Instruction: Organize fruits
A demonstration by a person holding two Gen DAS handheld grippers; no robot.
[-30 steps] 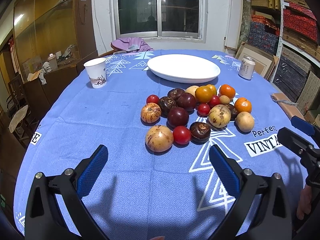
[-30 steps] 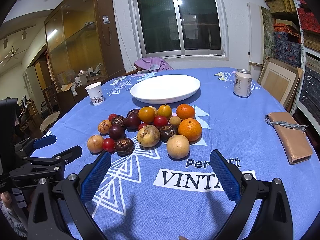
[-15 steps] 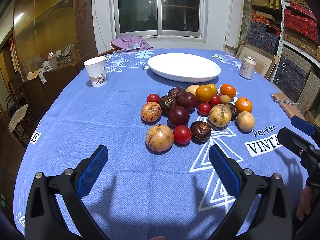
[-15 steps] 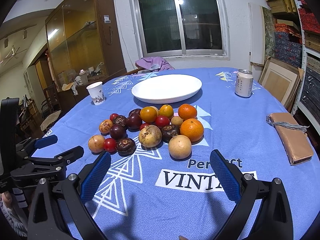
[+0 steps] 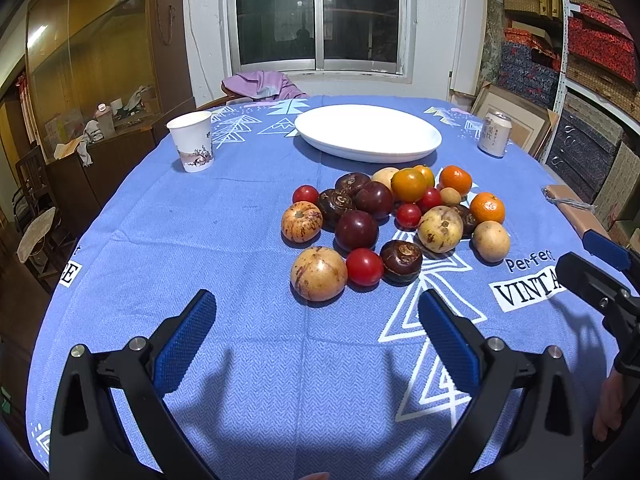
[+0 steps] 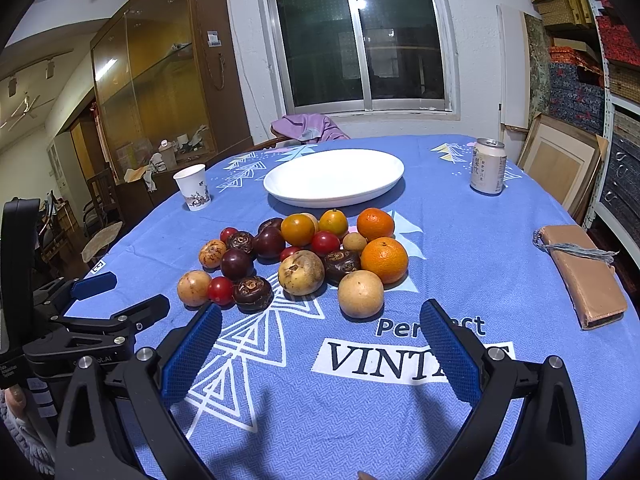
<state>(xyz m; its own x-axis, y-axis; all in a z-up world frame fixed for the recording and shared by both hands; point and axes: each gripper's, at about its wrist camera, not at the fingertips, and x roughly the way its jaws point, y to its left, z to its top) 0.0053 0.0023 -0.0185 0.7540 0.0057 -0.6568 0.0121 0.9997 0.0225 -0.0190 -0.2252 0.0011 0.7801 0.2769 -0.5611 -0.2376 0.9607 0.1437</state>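
A heap of mixed fruit (image 5: 394, 220) (image 6: 304, 252) lies mid-table on the blue cloth: oranges, red tomatoes, dark purple fruits, tan round ones. Behind it sits an empty white oval plate (image 5: 368, 132) (image 6: 334, 176). My left gripper (image 5: 318, 330) is open, hovering just short of a tan fruit (image 5: 319, 274) and a red tomato (image 5: 364, 267). My right gripper (image 6: 320, 338) is open too, with a tan fruit (image 6: 361, 294) a little ahead of its fingers. Each gripper shows at the edge of the other's view. Neither holds anything.
A paper cup (image 5: 191, 146) (image 6: 193, 187) stands at the back left, a drink can (image 5: 495, 134) (image 6: 487, 166) at the back right. A brown pouch (image 6: 584, 272) lies near the right table edge. Cabinets, shelves and a chair surround the table.
Both grippers have edged slightly forward and closer to the fruit heap; their jaws stay open and no fruit has moved.
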